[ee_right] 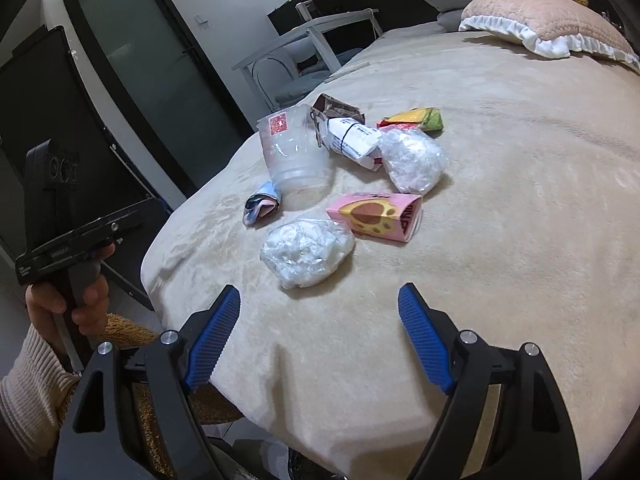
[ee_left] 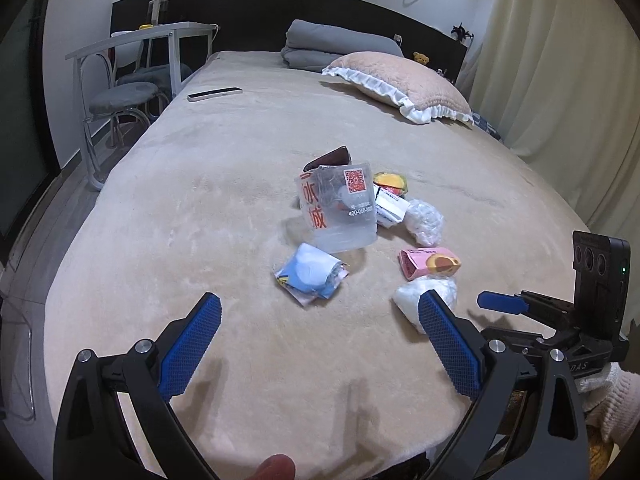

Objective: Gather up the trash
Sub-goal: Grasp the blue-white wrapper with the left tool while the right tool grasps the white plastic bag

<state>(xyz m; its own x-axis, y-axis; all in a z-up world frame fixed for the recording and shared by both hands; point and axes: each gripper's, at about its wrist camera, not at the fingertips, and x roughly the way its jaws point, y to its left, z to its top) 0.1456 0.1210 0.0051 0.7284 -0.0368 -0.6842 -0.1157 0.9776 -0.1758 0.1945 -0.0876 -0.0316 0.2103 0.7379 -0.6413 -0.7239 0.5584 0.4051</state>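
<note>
A heap of trash lies on the beige bed (ee_left: 224,168) (ee_right: 520,184). It holds a clear plastic cup (ee_left: 340,208) (ee_right: 292,148), a blue crumpled wrapper (ee_left: 310,276) (ee_right: 262,204), a pink carton (ee_left: 428,262) (ee_right: 376,216) and a crumpled clear bag (ee_left: 412,300) (ee_right: 308,252). A second clear bag (ee_left: 424,220) (ee_right: 414,160), a white packet (ee_right: 352,138), a yellow wrapper (ee_left: 390,182) (ee_right: 412,118) and a brown pouch (ee_left: 328,158) (ee_right: 336,110) lie behind. My left gripper (ee_left: 320,312) is open, short of the blue wrapper. My right gripper (ee_right: 320,304) is open and empty, just short of the near clear bag.
A pink frilled pillow (ee_left: 400,84) (ee_right: 548,20) and a folded grey blanket (ee_left: 332,42) lie at the head of the bed. A white remote (ee_left: 214,94) rests near the left edge. A chair (ee_left: 120,96) and a white table (ee_left: 140,40) stand beside the bed. A curtain (ee_left: 560,80) hangs right.
</note>
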